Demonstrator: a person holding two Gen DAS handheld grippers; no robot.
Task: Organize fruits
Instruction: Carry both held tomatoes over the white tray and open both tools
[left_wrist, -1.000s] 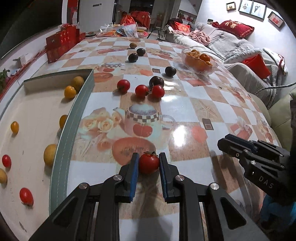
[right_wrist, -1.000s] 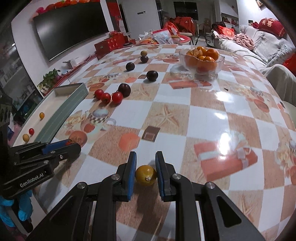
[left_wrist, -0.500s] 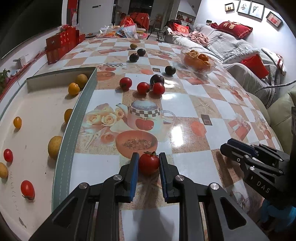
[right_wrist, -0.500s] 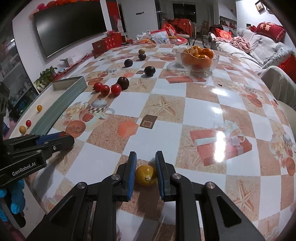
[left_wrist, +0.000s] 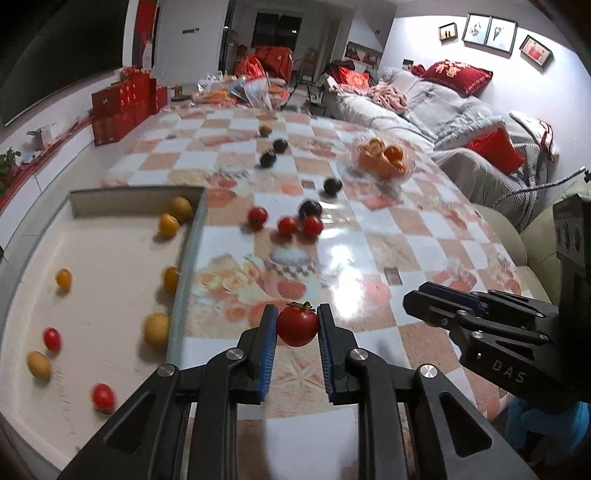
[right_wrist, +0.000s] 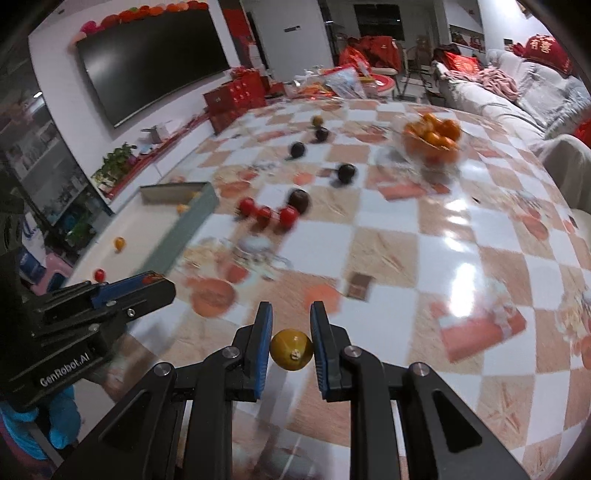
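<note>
The table (left_wrist: 424, 229) fills both views, glossy and checked in orange and white with printed teapots and gift boxes. Along its left side sits the big shallow tray (left_wrist: 184, 266), pale inside with a grey-green rim, and scattered in it are small yellow, orange and red fruits. Out on the table, a glass bowl of oranges (right_wrist: 432, 138) stands toward the far right, and a loose cluster of red tomatoes (left_wrist: 288, 223) lies mid-table with dark round plums (right_wrist: 345, 173) strung out beyond it. Now the held pieces: the left gripper (left_wrist: 297, 326) has its blue-padded fingers clamped on a red tomato (left_wrist: 297, 325), round and shiny, green calyx on top pointing up and away from the camera, no clear long axis. It hangs above the table, just right of the tray rim. The right gripper (right_wrist: 291, 349) pinches a small yellow fruit (right_wrist: 291, 349), slightly tapered, its stem scar turned toward the camera, so its axis runs roughly along the fingers. It too is above the table, near the front edge. Both grippers sit side by side, apart.
</note>
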